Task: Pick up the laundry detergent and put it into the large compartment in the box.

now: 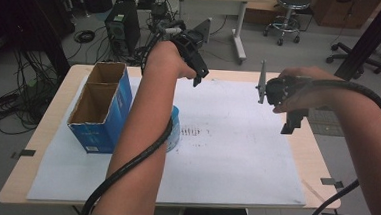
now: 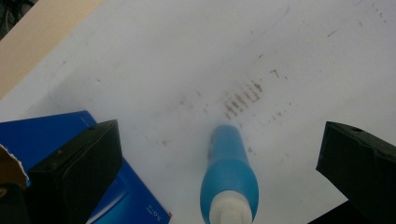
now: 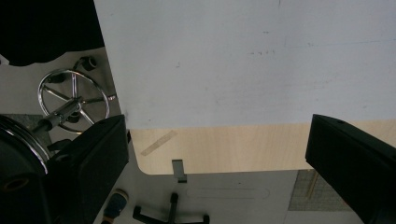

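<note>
A blue bottle (image 2: 229, 179) with a white cap stands on the white sheet (image 1: 235, 155), right beside an open blue cardboard box (image 1: 101, 107). In the high view my left forearm hides most of the bottle (image 1: 175, 129). My left gripper (image 1: 198, 76) hangs above the far edge of the sheet, well above the bottle and looking down on it. In the left gripper view this left gripper (image 2: 217, 135) is open, jaws wide apart and empty. My right gripper (image 1: 290, 124) hovers over the table's right side. The right gripper (image 3: 217, 126) is open too, with nothing between its jaws.
The blue box (image 2: 46, 135) is empty, its brown inside split in two. Brown scuff marks (image 2: 243, 98) stain the sheet past the bottle. Beyond the table edge (image 3: 224, 149) stand a chrome stool base (image 3: 72, 100), a computer tower (image 1: 122, 25) and floor cables.
</note>
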`<state>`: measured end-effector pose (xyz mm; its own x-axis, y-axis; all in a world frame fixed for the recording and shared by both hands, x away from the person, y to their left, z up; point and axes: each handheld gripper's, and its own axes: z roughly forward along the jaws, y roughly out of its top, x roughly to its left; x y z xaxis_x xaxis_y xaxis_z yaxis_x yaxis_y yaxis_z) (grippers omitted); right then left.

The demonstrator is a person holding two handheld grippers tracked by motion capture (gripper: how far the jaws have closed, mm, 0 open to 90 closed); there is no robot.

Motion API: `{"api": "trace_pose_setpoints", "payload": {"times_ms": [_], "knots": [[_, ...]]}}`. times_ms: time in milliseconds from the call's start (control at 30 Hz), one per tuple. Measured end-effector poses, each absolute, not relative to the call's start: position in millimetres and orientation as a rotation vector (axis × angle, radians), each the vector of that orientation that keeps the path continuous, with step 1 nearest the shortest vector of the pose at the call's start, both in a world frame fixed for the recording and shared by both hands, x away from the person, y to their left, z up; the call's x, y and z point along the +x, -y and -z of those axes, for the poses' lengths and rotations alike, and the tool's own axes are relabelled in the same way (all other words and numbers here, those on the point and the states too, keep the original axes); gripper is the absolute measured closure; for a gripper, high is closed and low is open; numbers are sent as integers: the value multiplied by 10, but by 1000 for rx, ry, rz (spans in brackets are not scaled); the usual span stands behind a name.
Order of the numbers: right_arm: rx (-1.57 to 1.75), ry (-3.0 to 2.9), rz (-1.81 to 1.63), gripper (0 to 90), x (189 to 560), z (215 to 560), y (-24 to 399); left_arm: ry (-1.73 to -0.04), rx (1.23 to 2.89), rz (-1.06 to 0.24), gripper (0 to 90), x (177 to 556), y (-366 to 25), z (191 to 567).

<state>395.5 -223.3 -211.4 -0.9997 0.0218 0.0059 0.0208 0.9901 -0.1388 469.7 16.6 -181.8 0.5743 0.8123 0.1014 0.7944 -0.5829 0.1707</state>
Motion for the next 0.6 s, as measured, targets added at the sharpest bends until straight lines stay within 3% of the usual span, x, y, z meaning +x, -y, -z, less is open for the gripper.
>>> {"api": "trace_pose_setpoints", "payload": {"times_ms": [600], "knots": [[-16,3144,-208,57,3941,2079,2215,-1395,2689,-279,4,4651,-223,1755]]}}
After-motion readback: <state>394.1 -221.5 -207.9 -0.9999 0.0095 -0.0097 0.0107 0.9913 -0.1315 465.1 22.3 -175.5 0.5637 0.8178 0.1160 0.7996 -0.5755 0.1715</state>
